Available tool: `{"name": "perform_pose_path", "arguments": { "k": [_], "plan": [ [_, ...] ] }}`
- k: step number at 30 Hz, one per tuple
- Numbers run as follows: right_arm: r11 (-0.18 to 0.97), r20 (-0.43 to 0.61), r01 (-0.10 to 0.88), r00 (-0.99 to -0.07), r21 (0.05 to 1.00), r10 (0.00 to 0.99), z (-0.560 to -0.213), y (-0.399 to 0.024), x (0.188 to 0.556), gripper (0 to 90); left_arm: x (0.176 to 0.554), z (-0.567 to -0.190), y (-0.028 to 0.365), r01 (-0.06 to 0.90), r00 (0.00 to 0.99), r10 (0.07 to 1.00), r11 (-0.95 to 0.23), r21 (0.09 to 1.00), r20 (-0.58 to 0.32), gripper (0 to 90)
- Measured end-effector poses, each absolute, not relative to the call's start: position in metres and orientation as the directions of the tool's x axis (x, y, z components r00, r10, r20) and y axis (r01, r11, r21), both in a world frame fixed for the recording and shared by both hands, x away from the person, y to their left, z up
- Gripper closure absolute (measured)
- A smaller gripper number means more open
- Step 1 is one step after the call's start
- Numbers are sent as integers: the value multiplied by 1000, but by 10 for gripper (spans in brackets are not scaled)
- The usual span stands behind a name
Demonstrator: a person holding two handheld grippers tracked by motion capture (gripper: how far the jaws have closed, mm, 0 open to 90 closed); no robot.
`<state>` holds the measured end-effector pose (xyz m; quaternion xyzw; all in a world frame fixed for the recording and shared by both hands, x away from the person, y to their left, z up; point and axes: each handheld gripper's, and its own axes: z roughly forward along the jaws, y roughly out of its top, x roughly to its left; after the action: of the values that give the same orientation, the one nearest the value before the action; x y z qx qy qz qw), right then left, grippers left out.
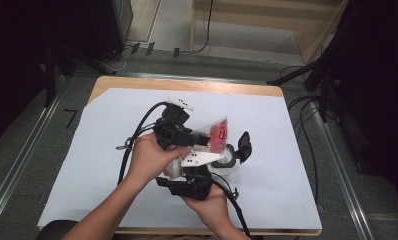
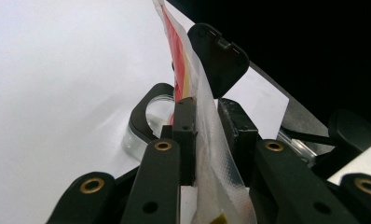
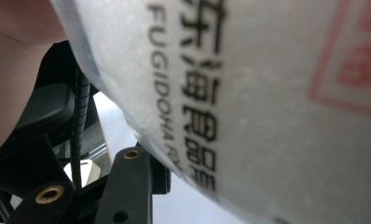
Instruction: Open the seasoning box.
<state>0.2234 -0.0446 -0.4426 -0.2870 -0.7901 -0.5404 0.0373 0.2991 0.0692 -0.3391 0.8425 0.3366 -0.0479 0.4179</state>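
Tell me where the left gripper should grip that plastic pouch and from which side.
Take the pouch on its flat sealed edge, coming in edge-on so one jaw lands on each face. It stands as a thin upright sheet, which the left gripper already pinches this way above the glass jar. The bulkier printed middle looks likelier to slip.
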Motion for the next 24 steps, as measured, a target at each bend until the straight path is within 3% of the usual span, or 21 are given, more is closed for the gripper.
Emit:
{"name": "perform_pose_path", "arguments": {
  "k": [24],
  "plan": [
    [202,384,509,-809,837,446,-440,-51,229,619,311,-333,55,599,782,513,-458,656,-355,806]
  ]
}}
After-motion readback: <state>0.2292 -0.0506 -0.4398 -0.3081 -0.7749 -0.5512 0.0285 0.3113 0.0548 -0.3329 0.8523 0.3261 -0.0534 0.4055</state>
